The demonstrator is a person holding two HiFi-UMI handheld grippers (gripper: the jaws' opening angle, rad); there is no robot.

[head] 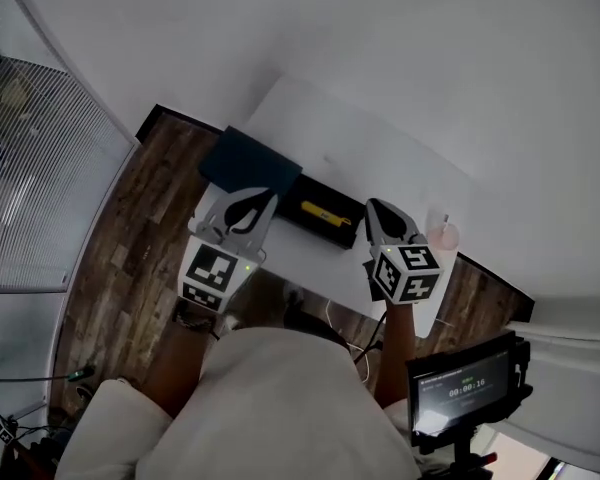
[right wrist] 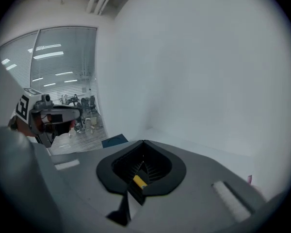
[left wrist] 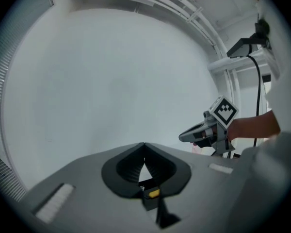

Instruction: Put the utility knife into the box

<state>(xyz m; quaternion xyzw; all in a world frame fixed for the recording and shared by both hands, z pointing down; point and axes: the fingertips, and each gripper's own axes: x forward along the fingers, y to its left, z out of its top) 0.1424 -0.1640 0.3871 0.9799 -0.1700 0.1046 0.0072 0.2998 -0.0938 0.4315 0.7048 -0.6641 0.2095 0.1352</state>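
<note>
On the white surface (head: 380, 148), the yellow utility knife (head: 328, 215) lies inside the black box (head: 296, 196). Near it, the left gripper (head: 250, 203) and right gripper (head: 377, 214) hover, both jaws closed and empty.

Far side of table (head: 380, 148) bare, box (head: 298, 198) open to reach from above; lid (head: 250, 163) crowds its left end, pink item (head: 443, 234) stands off right.

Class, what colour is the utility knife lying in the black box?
The utility knife is yellow; the head view shows it best.
</note>
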